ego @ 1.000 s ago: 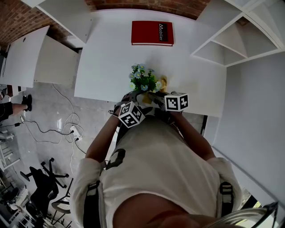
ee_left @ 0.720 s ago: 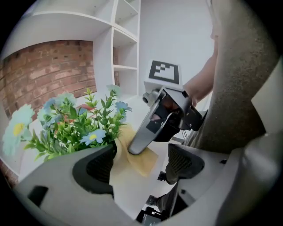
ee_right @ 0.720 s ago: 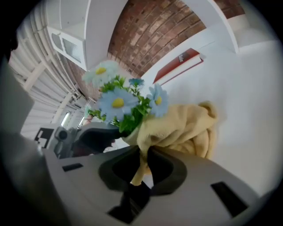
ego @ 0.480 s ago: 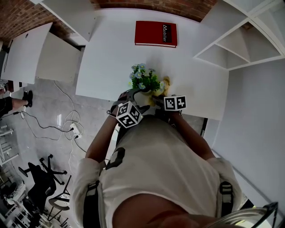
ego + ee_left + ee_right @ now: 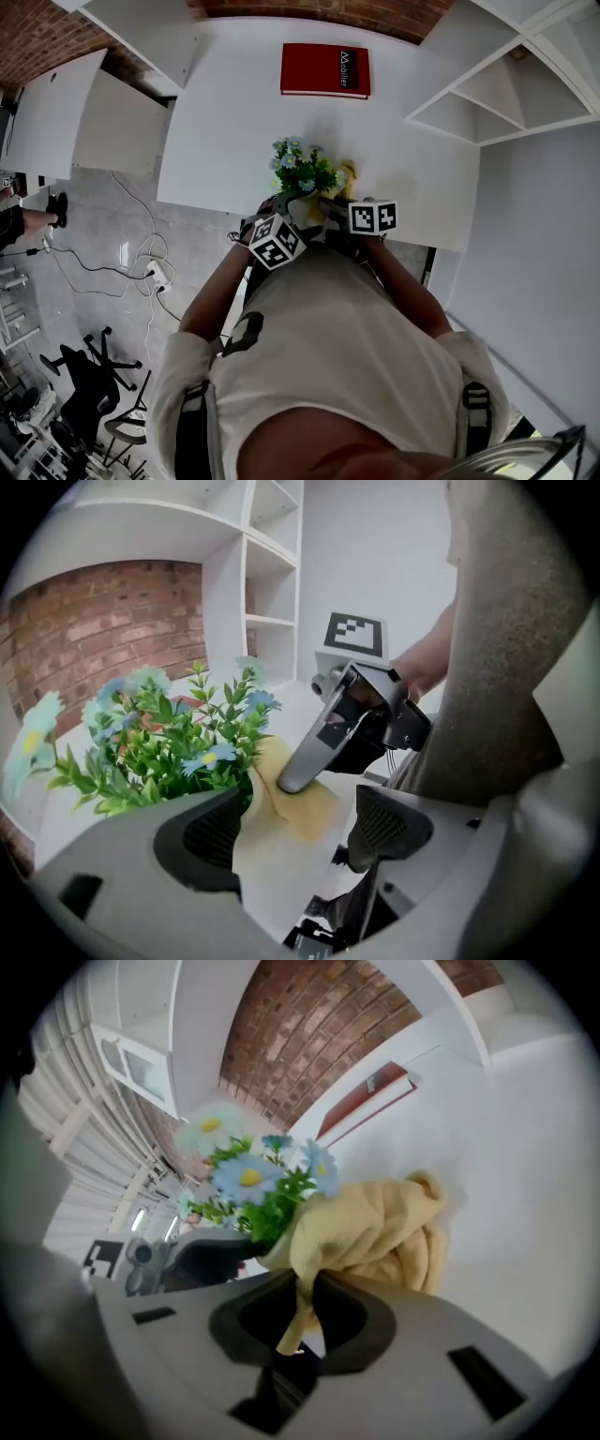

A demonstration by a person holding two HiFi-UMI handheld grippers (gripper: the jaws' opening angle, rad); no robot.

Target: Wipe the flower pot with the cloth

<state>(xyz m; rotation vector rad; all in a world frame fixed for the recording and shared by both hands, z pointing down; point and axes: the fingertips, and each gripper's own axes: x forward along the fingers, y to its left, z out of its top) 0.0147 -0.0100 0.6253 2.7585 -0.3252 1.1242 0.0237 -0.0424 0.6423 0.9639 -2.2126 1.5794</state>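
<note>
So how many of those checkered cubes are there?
2: the left cube on the left gripper, the right cube on the right gripper, both near the flower pot. None seems hidden.

Right tool (image 5: 305,1309) pinching yellow cloth (image 5: 380,1230), blue flowers (image 5: 248,1178) behind

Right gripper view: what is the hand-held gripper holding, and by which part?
The right hand-held gripper is shut on the yellow cloth. It pinches a thin gathered fold of it, and the rest bunches up beyond the jaws.
</note>
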